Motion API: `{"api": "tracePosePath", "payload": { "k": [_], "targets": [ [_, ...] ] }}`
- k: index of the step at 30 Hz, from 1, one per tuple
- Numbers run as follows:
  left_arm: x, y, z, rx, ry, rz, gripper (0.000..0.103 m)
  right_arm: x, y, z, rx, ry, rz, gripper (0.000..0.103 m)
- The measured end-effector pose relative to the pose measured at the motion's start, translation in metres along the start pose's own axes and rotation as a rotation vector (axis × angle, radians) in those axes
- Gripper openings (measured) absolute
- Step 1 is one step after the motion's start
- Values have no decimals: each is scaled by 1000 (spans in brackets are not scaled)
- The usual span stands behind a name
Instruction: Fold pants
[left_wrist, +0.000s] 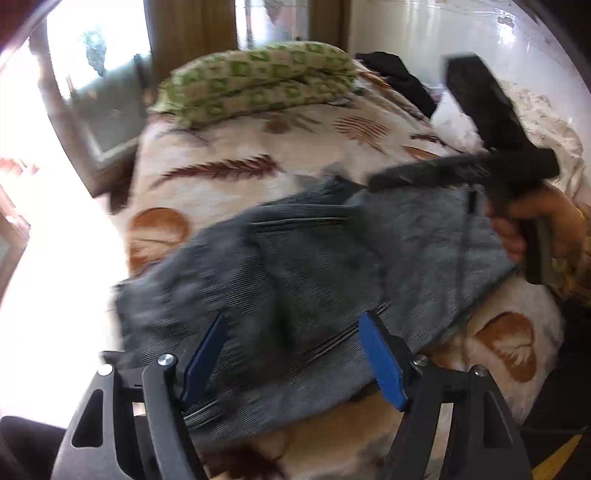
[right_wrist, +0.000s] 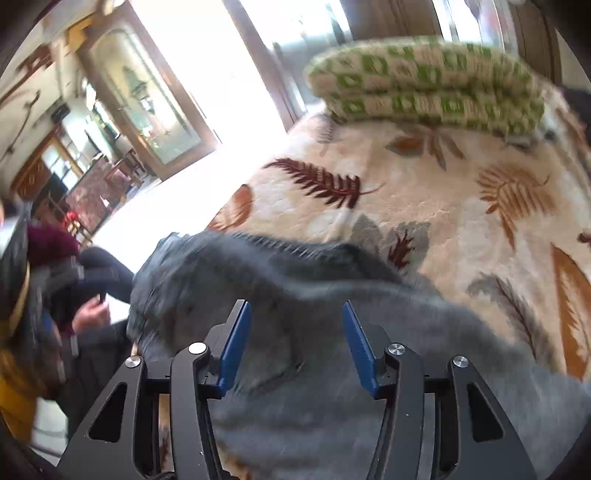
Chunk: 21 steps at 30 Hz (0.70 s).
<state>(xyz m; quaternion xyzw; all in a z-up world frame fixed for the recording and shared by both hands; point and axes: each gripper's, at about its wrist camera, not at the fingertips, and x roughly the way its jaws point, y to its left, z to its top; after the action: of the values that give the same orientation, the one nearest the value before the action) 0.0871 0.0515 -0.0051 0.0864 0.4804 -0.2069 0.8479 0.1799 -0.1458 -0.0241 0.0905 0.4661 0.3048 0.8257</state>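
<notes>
Grey pants (left_wrist: 295, 266) lie spread on the bed, over the leaf-print blanket (left_wrist: 229, 155), directly ahead of and under both grippers. Left gripper (left_wrist: 291, 354): released, blue fingers (left_wrist: 380, 360) wide apart, pant fabric between and below them, nothing pinched. Right gripper (right_wrist: 295, 343): also released, fingers (right_wrist: 236, 343) spread over the pants (right_wrist: 332, 332), no grasp. From the left wrist view, the right gripper (left_wrist: 373, 182) sits ahead and to the right, tips at the far edge of the pants, right hand (left_wrist: 532, 225) on its handle. Folded green-patterned bedding (left_wrist: 258, 81) lies well beyond the pants at the far end of the bed. Both views are motion-blurred, so fabric contact is unclear.
</notes>
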Motion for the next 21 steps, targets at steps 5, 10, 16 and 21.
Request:
{"api": "tracePosePath", "payload": {
  "k": [5,10,16,21],
  "targets": [
    [50,-26,0,-6,68,-137,58,33,-37,27,96,95,125,49],
    [63,-23,-16,-3,65,-183,55,52,-53,33,107,196,229,49],
    [66,-23,-14,4,67,-193,55,76,-54,35,83,256,267,48],
    [66,-24,-19,17,59,-193,55,67,-40,46,35,130,252,11]
  ]
}}
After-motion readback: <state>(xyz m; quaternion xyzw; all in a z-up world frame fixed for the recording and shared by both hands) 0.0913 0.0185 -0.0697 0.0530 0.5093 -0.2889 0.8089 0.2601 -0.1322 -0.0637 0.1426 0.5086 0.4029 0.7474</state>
